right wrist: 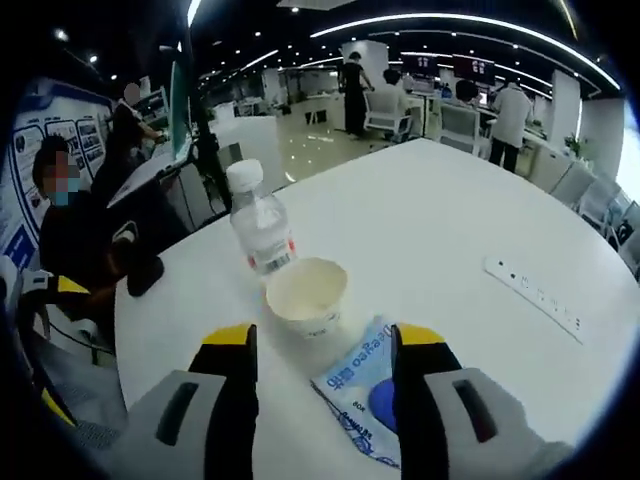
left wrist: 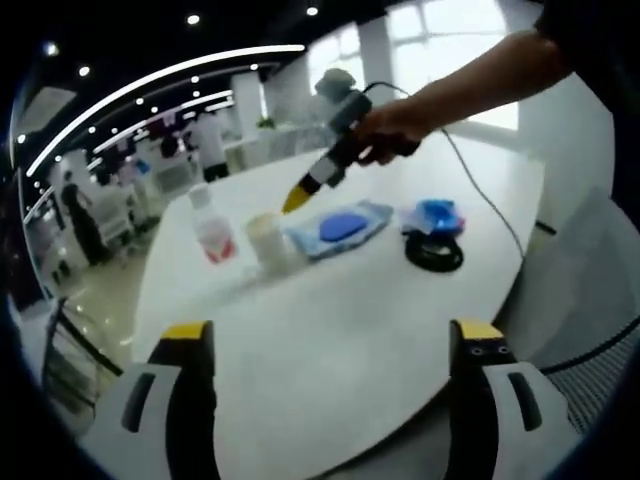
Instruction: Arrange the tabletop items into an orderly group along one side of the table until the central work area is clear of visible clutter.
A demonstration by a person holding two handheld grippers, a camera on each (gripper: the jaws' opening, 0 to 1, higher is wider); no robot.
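On the white bench point(right wrist: 470, 230), the bottle point(right wrist: 258, 222), cup point(right wrist: 307, 292) and wipes pack point(right wrist: 362, 392) cluster together; the right tool point(right wrist: 322, 345) gapes wide over the pack. Left tool point(left wrist: 330, 340) wide, empty, above bare benchtop near the edge.

Upright water bottle point(right wrist: 259, 225), paper cup point(right wrist: 307, 293), blue wipes pack point(right wrist: 364, 392) clustered; black tape roll point(left wrist: 434, 250) apart.

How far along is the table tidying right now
Seemingly done: the water bottle, paper cup and wipes pack sit close together. In hand: the open right gripper reaches over the cup and wipes. Left: the black ring with a blue item lies slightly apart; the left gripper is open, holding nothing.
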